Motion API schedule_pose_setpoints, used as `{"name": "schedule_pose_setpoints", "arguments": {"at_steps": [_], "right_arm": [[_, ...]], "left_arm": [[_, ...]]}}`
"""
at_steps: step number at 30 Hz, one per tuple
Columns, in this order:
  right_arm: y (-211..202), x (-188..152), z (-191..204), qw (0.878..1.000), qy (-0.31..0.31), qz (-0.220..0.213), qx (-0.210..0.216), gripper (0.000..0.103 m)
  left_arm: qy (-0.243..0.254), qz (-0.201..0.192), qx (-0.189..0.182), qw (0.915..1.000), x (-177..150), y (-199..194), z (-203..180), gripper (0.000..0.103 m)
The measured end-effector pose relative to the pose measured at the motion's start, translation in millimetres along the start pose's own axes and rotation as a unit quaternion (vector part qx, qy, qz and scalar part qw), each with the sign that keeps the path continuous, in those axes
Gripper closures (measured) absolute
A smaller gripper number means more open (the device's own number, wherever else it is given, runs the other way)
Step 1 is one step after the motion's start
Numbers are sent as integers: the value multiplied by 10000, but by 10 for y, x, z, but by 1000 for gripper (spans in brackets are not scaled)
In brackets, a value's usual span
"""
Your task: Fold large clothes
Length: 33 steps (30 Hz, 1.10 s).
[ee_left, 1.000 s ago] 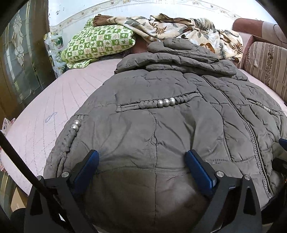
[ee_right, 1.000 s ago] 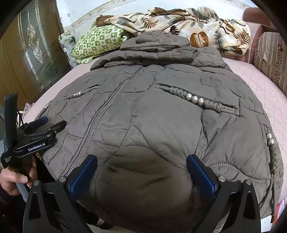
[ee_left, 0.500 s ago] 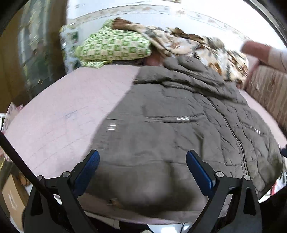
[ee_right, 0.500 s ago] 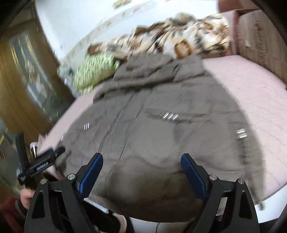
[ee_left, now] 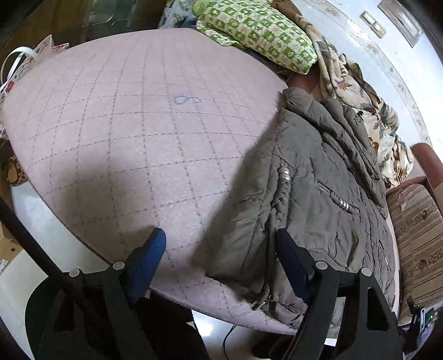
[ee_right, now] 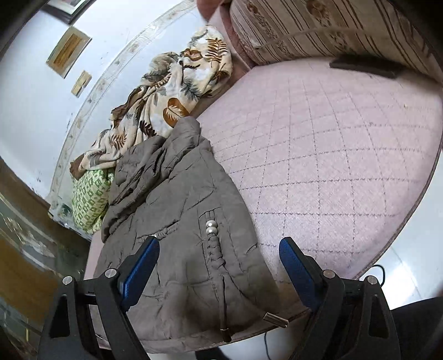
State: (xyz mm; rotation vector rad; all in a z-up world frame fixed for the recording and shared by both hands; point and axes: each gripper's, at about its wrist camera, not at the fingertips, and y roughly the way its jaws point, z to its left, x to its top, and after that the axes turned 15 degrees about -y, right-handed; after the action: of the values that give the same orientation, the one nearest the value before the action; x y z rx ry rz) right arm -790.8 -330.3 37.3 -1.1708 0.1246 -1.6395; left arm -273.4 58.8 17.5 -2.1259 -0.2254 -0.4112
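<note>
In the left wrist view, the side of the pink quilted bed cover [ee_left: 124, 133] left bare by the grey padded jacket [ee_left: 318, 210] is shown, with a small pen scribble [ee_left: 187, 99] on it and paper bags [ee_left: 19, 69] past its far left edge; a green-checked pillow [ee_left: 260, 33] and a leaf-printed blanket [ee_left: 357, 97] are seen along the head edge, and a striped cushion [ee_left: 418, 235] beyond the jacket. In the right wrist view, the opposite bare side of the cover [ee_right: 332, 152] is shown instead, with a dark flat object [ee_right: 365, 66] lying near its far edge under the striped cushion [ee_right: 318, 25], and framed pictures [ee_right: 67, 51] on the wall. The jacket [ee_right: 177, 221] is laid flat along the middle of the bed, hood toward the head edge, hem hanging slightly over the near edge. Its quilted cloth is creased; braided trim with silver beads [ee_right: 211, 227] is seen at the pockets, and drawcords with metal ends [ee_right: 275, 319] dangle at the hem. The left gripper [ee_left: 221, 249] is held fairly wide after its jaws have just been closing somewhat, with the jacket's hem corner seen between the blue pads [ee_left: 146, 257] but not pressed by them. The right gripper [ee_right: 218, 261] is held wide open, its jaws having just been closing slightly, above the jacket's other hem corner, with nothing clamped.
</note>
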Motion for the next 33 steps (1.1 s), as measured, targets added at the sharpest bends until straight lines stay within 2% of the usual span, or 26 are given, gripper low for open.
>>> {"name": "schedule_pose_setpoints", "arguments": {"at_steps": [3, 9, 12, 13, 17, 23, 26, 30, 31, 32, 33], "right_arm": [[112, -34, -6, 9997, 62, 226, 80, 11], [245, -148, -259, 9957, 720, 471, 339, 11], [262, -181, -205, 9957, 613, 499, 473, 12], [279, -196, -165, 9955, 548, 535, 559, 15], [380, -289, -41, 9923, 376, 789, 878, 45], [425, -335, -7, 9915, 364, 873, 892, 47], [395, -320, -22, 9939, 397, 712, 739, 47], [431, -329, 20, 9938, 324, 754, 753, 47], [441, -335, 64, 9932, 255, 777, 834, 52], [449, -346, 113, 9917, 197, 802, 984, 62], [464, -359, 153, 9902, 146, 835, 1109, 63]], "left_arm": [[147, 37, -24, 9999, -16, 38, -58, 23], [444, 145, -64, 9989, -78, 124, -203, 23], [610, 138, -45, 9980, -167, 144, -280, 23], [652, 125, -47, 9978, -206, 147, -309, 23], [798, 75, -94, 9967, -406, 131, -392, 23], [955, 5, -376, 9947, -565, 108, -458, 23], [716, 14, -548, 9959, -496, 130, -380, 24], [965, -111, -426, 9944, -562, 146, -470, 24], [1036, -149, -441, 9935, -585, 138, -498, 25], [1095, -183, -465, 9927, -605, 125, -525, 28], [1166, -225, -452, 9919, -623, 120, -552, 33]]}}
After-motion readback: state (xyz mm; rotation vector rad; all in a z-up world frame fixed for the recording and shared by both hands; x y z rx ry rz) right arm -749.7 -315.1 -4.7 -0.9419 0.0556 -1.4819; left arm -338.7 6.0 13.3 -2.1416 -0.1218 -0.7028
